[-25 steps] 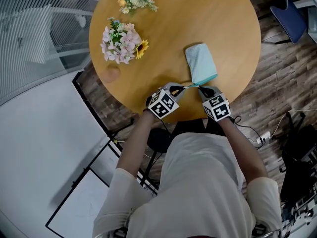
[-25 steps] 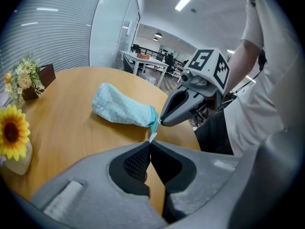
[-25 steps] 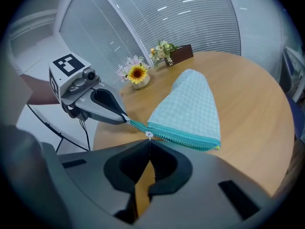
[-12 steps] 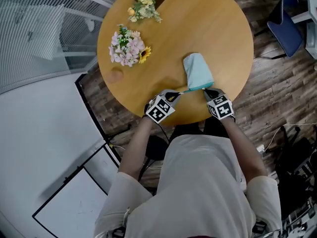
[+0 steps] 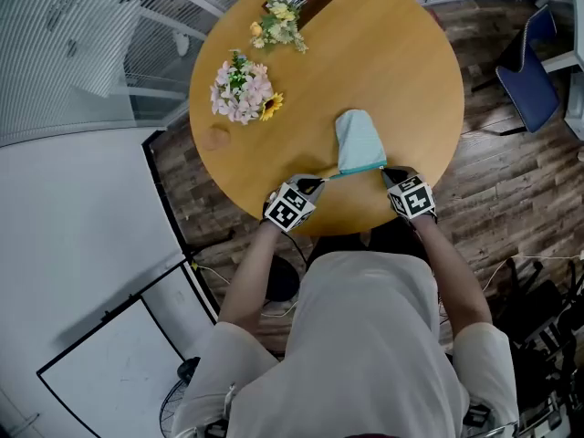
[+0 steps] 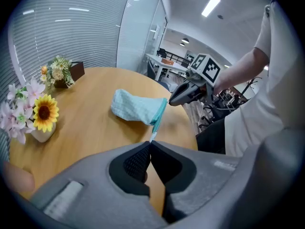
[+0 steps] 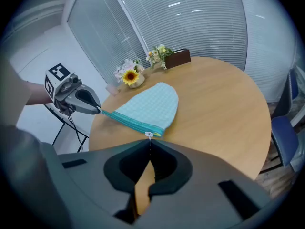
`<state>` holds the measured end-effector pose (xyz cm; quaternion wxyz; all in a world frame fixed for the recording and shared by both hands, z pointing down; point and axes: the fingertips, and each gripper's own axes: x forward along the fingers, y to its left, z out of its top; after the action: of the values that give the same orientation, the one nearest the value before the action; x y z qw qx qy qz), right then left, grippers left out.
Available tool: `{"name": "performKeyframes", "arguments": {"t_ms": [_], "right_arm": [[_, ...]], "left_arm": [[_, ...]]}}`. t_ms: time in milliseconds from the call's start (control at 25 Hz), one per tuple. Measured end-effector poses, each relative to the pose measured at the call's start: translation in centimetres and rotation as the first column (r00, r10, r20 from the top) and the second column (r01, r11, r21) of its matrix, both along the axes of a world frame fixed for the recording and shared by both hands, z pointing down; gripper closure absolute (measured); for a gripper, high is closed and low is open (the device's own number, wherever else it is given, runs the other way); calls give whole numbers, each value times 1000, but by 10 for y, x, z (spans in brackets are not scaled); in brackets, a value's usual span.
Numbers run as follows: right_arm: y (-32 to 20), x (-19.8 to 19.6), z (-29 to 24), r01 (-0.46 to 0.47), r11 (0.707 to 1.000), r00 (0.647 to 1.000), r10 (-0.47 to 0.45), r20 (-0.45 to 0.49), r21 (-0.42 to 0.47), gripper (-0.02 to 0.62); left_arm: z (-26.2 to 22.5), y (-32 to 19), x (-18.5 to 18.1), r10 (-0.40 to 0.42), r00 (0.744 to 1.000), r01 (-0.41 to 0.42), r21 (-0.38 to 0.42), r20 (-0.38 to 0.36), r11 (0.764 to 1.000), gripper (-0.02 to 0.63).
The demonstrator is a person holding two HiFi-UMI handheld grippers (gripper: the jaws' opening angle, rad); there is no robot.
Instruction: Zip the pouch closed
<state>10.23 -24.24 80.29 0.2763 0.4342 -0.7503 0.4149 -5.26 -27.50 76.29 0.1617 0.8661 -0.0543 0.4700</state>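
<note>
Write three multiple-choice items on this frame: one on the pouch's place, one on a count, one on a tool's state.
1. Where on the table does the pouch lie? A. At the near edge, between both tools. B. At the centre. C. Under the flowers.
2. How many flower bunches stand there? A. One. B. Two. C. Four.
3. How do the jaws of the left tool stand? A. Wide apart. B. Together on the zipper end. C. Together on a stem.
Key: 1A, it spans left tool to right tool; 2B, a sunflower bunch and a yellow bunch; 3B, the left gripper view shows them pinched.
</note>
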Motion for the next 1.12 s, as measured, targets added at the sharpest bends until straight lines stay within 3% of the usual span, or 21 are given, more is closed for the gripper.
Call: {"name": "performKeyframes", "arguments": {"t_ms": [240,520,840,1000,1120], "right_arm": [[5,8,9,83,997,996,-83,29,-8,592],[13,3,24,158,987,987,-157,29,-40,589],[21,-7,46,234,970,972,-235,-18,-64,577],[22,-4,45,249,967,967,-251,-32,-53,516],[21,2,36,246,969,968,-247,-44,-34,509]], "left_arm": [[2,5,6,-62,998,62,2,11,998,586],[17,8,2,-210,977,210,-12,27,978,584],[31,22,-15,-377,926,378,-36,27,925,580],[27,30,-17,-410,912,411,-31,20,911,535],[19,34,-20,-446,895,446,-19,3,895,515]]}}
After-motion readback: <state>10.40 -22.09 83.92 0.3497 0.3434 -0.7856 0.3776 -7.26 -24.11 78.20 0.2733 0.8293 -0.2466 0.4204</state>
